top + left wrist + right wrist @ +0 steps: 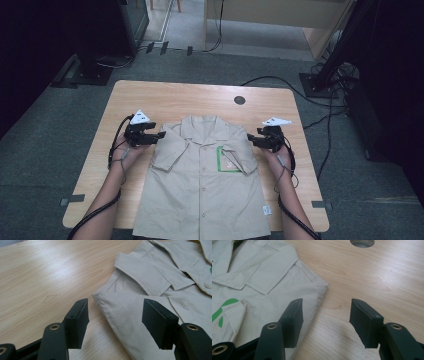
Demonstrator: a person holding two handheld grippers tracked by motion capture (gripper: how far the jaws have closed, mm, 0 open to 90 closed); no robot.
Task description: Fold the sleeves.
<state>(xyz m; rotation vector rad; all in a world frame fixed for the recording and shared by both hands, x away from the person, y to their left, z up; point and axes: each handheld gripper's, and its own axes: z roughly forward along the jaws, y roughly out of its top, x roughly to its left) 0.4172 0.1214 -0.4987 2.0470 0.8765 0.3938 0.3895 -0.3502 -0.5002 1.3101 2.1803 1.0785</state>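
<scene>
1. On the table (165,97), a beige shirt (202,190) lies flat, collar away from the person, both short sleeves folded in over its front.
2. The left gripper (159,135) hovers at the shirt's left shoulder; in the left gripper view its fingers (77,320) stand apart, released, with the shoulder edge of the shirt (130,322) lying below and between them, untouched.
3. The right gripper (251,140) sits at the other shoulder, fingers (293,320) spread and gripping nothing; the shirt's shoulder corner (322,286) lies just ahead of the left finger, bare wood ahead of the right one.
4. A round hole (362,242) in the table lies well beyond the right fingers.
</scene>
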